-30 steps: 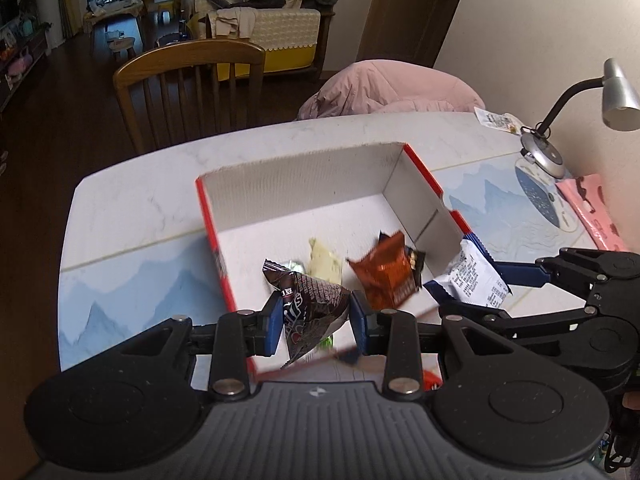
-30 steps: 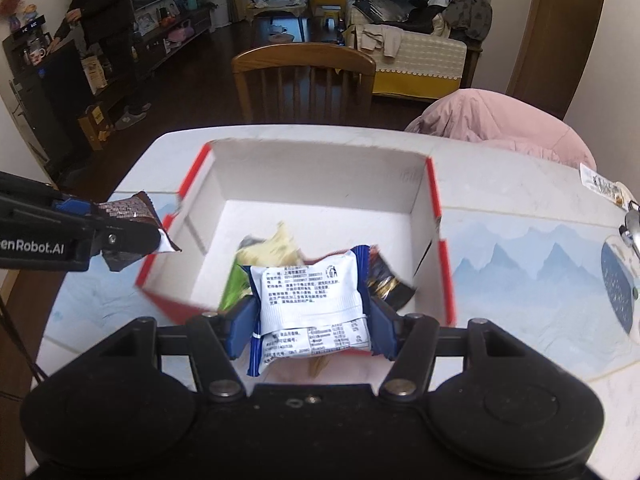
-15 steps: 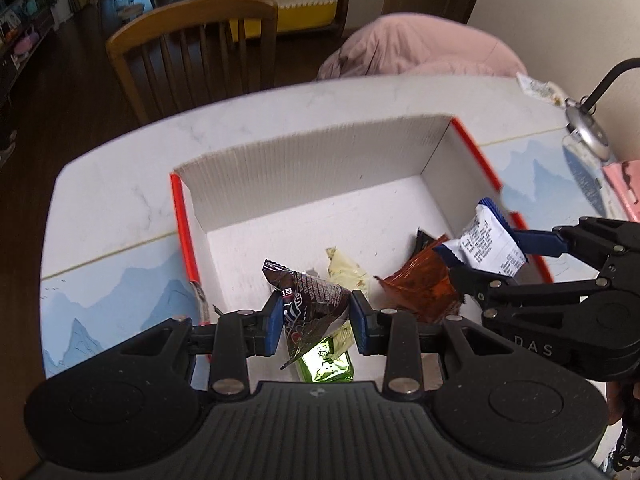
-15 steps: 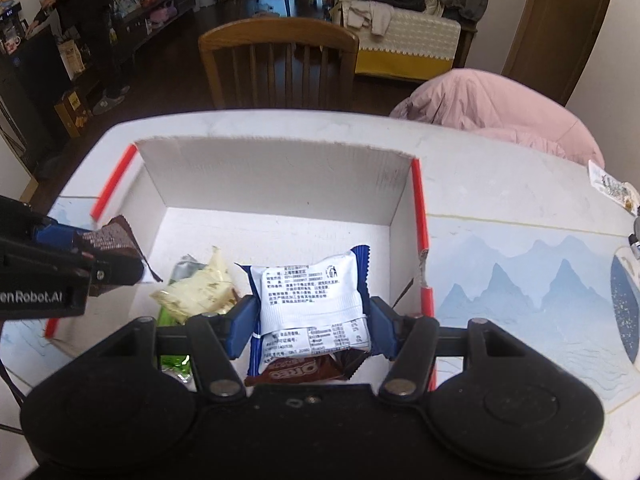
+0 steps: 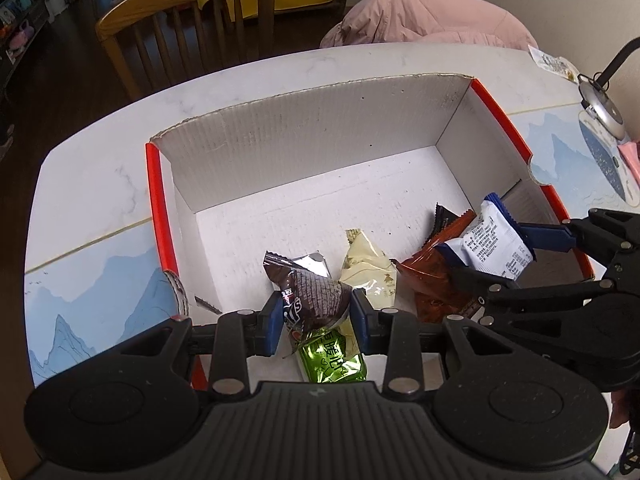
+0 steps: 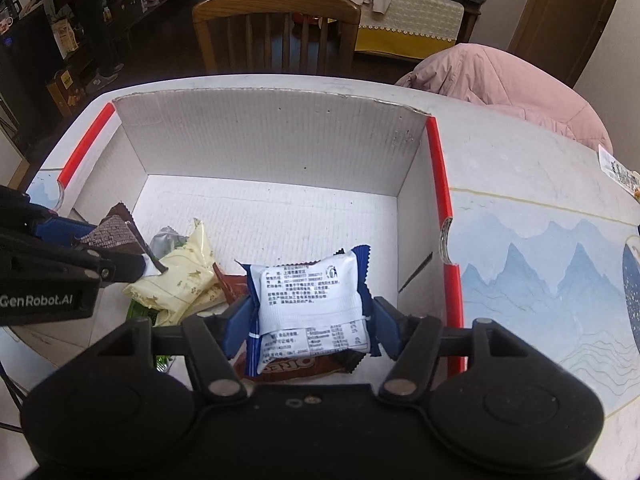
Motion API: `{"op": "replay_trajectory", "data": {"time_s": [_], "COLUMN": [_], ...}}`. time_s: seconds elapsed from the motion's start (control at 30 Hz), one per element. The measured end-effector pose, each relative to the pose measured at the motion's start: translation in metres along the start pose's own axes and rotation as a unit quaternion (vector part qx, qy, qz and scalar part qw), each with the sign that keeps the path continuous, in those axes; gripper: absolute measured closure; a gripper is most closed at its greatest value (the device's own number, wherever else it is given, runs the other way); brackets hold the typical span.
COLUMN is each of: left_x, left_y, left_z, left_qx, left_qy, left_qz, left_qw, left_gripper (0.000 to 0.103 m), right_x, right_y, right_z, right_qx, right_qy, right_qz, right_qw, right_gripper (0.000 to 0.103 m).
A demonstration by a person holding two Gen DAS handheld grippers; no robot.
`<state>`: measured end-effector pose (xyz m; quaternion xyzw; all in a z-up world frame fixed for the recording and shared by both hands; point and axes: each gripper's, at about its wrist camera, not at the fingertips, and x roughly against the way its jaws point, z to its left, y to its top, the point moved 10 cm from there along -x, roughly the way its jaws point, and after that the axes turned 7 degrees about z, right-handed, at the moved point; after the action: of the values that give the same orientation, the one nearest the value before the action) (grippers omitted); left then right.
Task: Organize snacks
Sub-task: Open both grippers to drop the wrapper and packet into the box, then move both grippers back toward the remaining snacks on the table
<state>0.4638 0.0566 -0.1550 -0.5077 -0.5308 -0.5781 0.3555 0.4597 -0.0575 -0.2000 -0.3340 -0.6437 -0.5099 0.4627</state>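
Right tool [image 6: 311,316] jaws just opening, white-blue packet [image 6: 312,304] between them, over red-edged box [image 6: 272,148].

My left-wrist camera looks steeply down, close over the box [image 5: 312,140]. My right-wrist camera [image 6: 276,148] does likewise, from the box's right. Both share box, chair [image 5: 188,12] and far table edge.

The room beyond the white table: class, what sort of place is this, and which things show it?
Most likely a home's dining and living area: a wooden slat-back chair at the table, a sofa with a yellow-and-cream cover behind it, and a dark wood floor.
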Motion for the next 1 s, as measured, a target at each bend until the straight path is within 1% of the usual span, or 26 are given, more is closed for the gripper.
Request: {"op": "replay_trajectory", "data": {"time_s": [0.03, 0.07, 0.1, 0.17, 0.27, 0.37, 0.43, 0.6, 0.73, 0.87, 0.93, 0.97, 1.0], "left_x": [0.001, 0.001, 0.003, 0.008, 0.019, 0.032, 0.041, 0.059, 0.071, 0.083, 0.089, 0.091, 0.093], "left_y": [0.000, 0.000, -0.001, -0.002, -0.005, -0.010, -0.014, -0.027, -0.038, -0.052, -0.060, -0.064, -0.068], "left_z": [0.001, 0.002, 0.003, 0.004, 0.003, 0.001, 0.000, -0.006, -0.012, -0.019, -0.021, -0.023, -0.023], "left_qx": [0.002, 0.003, 0.004, 0.009, 0.006, 0.000, -0.002, -0.011, -0.023, -0.035, -0.042, -0.044, -0.047], "left_qy": [0.000, 0.000, -0.001, -0.005, -0.014, -0.015, -0.018, -0.025, -0.026, -0.033, -0.035, -0.036, -0.037], "left_qz": [0.000, -0.001, -0.002, -0.010, -0.022, -0.034, -0.043, -0.058, -0.068, -0.074, -0.076, -0.077, -0.078], "left_qw": [1.0000, 1.0000, 1.0000, 0.9999, 0.9997, 0.9993, 0.9989, 0.9979, 0.9971, 0.9961, 0.9956, 0.9954, 0.9951], "left_gripper": [0.068, 0.065, 0.059, 0.054, 0.053, 0.053, 0.053, 0.052, 0.052, 0.052, 0.047, 0.043, 0.043], "right_x": [0.001, 0.003, 0.005, 0.012, 0.023, 0.038, 0.048, 0.072, 0.090, 0.102, 0.106, 0.106, 0.106], "right_y": [-0.001, -0.001, -0.001, -0.001, -0.004, -0.008, -0.012, -0.024, -0.034, -0.046, -0.053, -0.057, -0.062], "right_z": [0.000, 0.000, 0.000, -0.001, -0.001, 0.000, 0.002, 0.007, 0.013, 0.017, 0.020, 0.022, 0.023], "right_qx": [0.000, 0.000, -0.002, -0.008, -0.014, -0.019, -0.023, -0.032, -0.037, -0.048, -0.051, -0.052, -0.053], "right_qy": [0.001, 0.001, 0.001, 0.005, 0.010, 0.013, 0.016, 0.017, 0.012, 0.012, 0.016, 0.015, 0.013], "right_qz": [-0.002, -0.005, -0.008, -0.015, -0.024, -0.035, -0.042, -0.057, -0.071, -0.076, -0.070, -0.065, -0.058], "right_qw": [1.000, 1.000, 1.000, 1.000, 1.000, 0.999, 0.999, 0.998, 0.997, 0.996, 0.996, 0.996, 0.997], "right_gripper": [0.037, 0.036, 0.033, 0.031, 0.029, 0.024, 0.016, 0.013, 0.008, 0.006, 0.006, 0.005, 0.005]}}
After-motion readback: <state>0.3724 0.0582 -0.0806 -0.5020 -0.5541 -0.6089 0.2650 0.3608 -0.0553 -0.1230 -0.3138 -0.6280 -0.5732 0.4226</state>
